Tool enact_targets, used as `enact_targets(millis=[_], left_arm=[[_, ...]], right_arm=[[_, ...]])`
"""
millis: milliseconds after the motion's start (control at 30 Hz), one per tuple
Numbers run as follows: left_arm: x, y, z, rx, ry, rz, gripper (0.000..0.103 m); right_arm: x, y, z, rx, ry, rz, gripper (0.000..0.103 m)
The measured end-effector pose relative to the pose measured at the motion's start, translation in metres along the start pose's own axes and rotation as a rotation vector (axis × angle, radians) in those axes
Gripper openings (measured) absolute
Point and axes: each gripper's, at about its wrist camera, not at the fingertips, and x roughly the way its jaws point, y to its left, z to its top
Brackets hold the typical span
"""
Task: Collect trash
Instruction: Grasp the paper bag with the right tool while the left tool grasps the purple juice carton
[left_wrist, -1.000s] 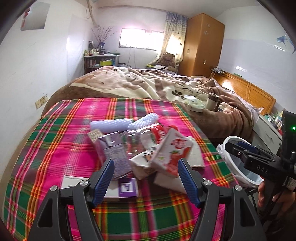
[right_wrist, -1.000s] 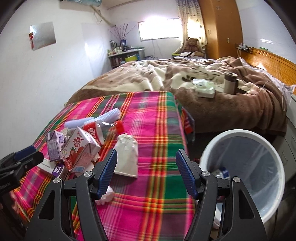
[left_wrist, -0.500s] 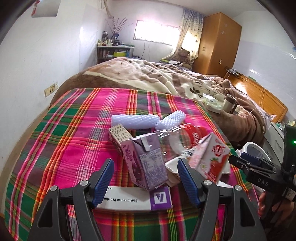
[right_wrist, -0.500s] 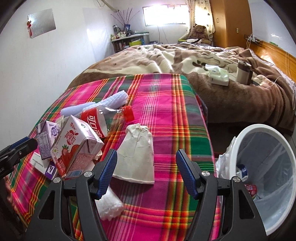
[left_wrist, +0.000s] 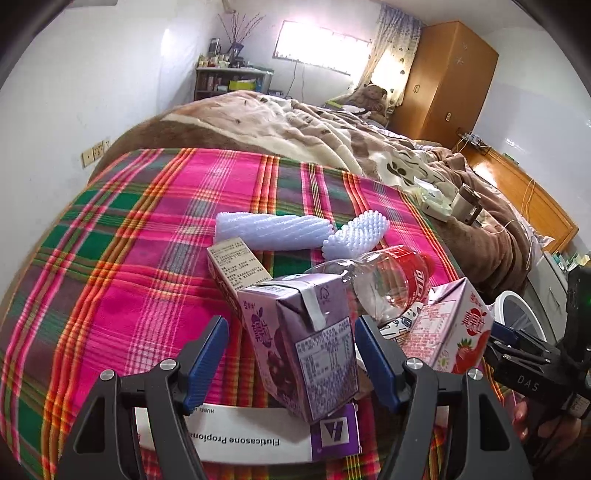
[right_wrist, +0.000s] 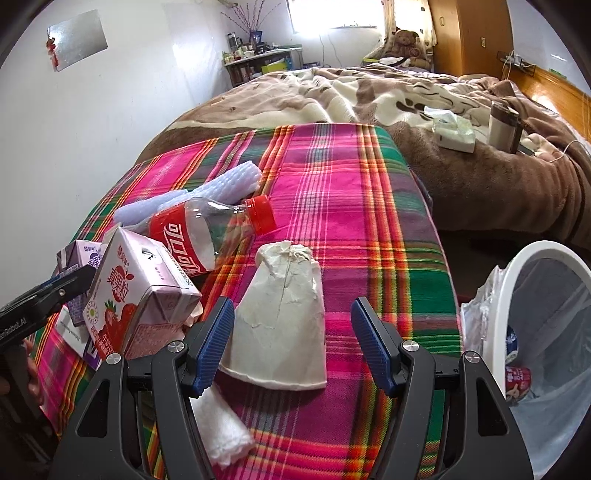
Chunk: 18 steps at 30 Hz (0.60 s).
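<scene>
Left wrist view showed my left claw (left_wrist: 291, 354) apart around the purple carton (left_wrist: 303, 343) on the plaid worktop (left_wrist: 147, 229), pads not touching; my right claw (right_wrist: 291, 343) stood apart around the crumpled paper cup (right_wrist: 284, 317); white bin (right_wrist: 517, 295) nearby.
</scene>
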Motion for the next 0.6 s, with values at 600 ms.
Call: enact_targets(millis=[600], left_arm=[[0.0037, -0.0027, 0.0023, 0.005, -0.007, 0.012, 0.050]], right_arm=[[-0.0016, 0.0071, -0.0015, -0.032, -0.014, -0.008, 0.046]])
